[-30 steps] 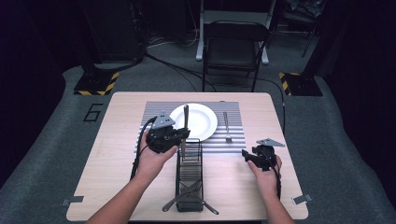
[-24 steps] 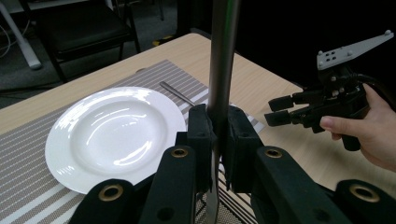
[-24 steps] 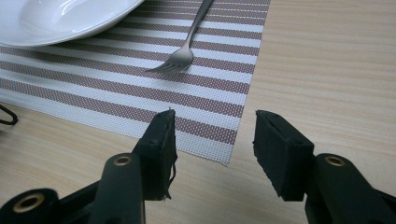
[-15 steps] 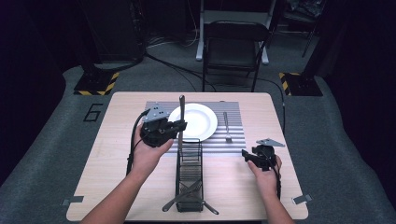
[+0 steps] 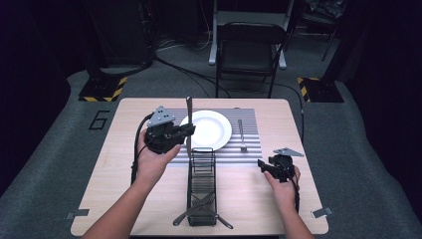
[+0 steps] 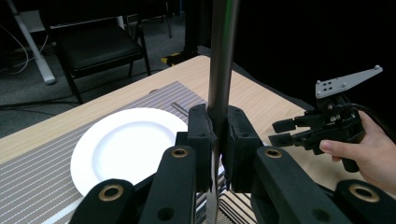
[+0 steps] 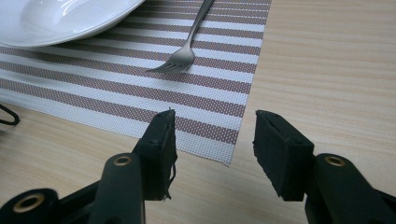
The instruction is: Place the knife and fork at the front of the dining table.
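High view: your left tool (image 5: 188, 130) pinches a knife (image 5: 189, 110) upright, w/ its tip above the rack (image 5: 202, 185), just beside the plate (image 5: 209, 129). Your right tool (image 5: 262, 165) is spread, nothing in it, low over the surface (image 5: 259, 199) near the fork (image 5: 242, 135).

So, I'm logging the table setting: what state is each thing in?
left gripper: shut on knife
knife: upright, lifted
right gripper: open, empty
plate: empty, on placemat
fork: flat on placemat
cutlery rack: holds utensils
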`<action>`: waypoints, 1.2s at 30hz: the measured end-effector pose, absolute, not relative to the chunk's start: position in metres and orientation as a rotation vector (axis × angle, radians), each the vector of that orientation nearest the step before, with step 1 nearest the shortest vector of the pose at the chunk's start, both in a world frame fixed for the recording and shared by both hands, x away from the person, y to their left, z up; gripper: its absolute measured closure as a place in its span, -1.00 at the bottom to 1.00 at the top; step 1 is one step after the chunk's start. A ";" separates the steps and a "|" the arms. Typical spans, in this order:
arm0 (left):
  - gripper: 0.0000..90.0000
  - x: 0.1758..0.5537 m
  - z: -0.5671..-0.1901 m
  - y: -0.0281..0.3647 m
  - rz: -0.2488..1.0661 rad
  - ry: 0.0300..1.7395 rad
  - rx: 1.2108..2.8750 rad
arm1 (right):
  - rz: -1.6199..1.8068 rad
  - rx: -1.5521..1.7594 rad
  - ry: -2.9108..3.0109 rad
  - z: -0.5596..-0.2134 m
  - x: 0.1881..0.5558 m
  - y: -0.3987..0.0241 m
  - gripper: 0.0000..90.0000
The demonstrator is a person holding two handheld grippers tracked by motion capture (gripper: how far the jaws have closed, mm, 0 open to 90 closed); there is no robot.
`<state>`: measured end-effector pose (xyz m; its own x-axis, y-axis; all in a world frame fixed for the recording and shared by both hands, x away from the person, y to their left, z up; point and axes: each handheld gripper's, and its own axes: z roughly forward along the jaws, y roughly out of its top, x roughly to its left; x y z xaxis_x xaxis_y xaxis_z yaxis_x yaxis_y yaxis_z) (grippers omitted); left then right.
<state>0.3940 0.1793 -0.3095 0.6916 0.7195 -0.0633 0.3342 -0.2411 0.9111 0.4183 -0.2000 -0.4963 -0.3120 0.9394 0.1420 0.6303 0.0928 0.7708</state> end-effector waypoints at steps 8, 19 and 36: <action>0.83 0.397 -0.312 0.188 0.460 0.861 1.825 | 1.080 1.546 1.991 -0.497 0.418 -0.199 0.07; 0.83 0.406 -0.331 0.197 0.482 0.911 1.811 | 1.079 1.544 1.992 -0.497 0.418 -0.198 0.07; 0.83 0.424 -0.364 0.206 0.525 1.021 1.815 | 1.080 1.549 1.991 -0.497 0.418 -0.199 0.07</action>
<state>0.4242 0.2057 -0.3640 0.5584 0.8258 -0.0793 0.4160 -0.1960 0.8880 0.4184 -0.1987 -0.4973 -0.3098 0.9396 0.1458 0.6349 0.0903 0.7673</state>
